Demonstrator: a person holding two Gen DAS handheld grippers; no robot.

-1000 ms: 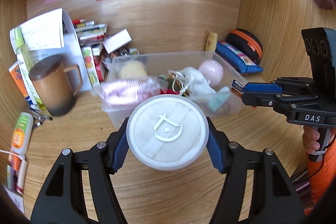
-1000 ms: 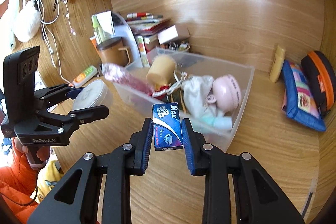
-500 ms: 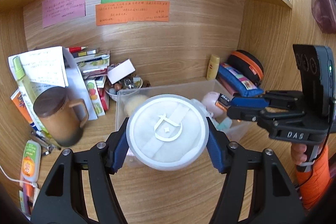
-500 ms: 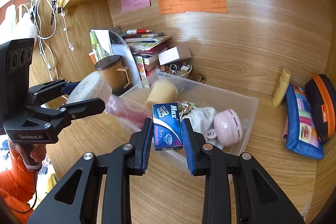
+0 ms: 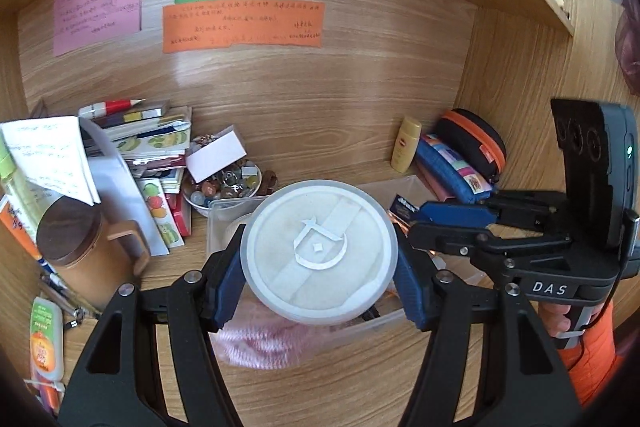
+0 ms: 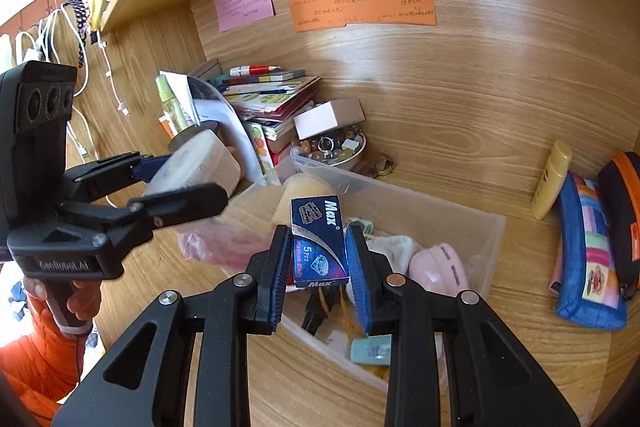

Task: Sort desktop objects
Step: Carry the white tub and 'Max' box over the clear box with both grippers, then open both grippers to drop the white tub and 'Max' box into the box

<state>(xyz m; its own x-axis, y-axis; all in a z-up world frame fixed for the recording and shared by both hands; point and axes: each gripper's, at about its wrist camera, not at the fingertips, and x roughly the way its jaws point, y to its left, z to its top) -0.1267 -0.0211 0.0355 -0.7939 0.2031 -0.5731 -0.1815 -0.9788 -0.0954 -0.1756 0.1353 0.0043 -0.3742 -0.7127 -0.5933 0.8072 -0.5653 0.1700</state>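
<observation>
My left gripper point(image 5: 319, 267) is shut on a round white lidded container point(image 5: 318, 249), held above the near left part of a clear plastic bin point(image 5: 224, 211). In the right wrist view the same gripper point(image 6: 180, 183) and container point(image 6: 192, 163) hang at the left. A small dark blue "Max" box point(image 6: 319, 241) stands upright between the pads of my right gripper point(image 6: 320, 251), which is shut on it over the bin point(image 6: 492, 239). In the left wrist view the right gripper point(image 5: 412, 219) reaches in from the right with that box point(image 5: 404, 205). The bin holds a pink round case point(image 6: 440, 267), white cloth and other small items.
A brown lidded mug point(image 5: 84, 251), stacked books and papers point(image 5: 148, 131) and a bowl of trinkets point(image 5: 224, 185) crowd the back left. A yellow tube point(image 5: 406, 145), a blue patchwork pouch point(image 6: 588, 251) and a black-orange case point(image 5: 472, 143) lie at the right. A shelf overhangs above.
Both grippers have risen and drawn back from the bin, each still carrying its object. The bin now sits lower and smaller in both views, and more of the back wall shows.
</observation>
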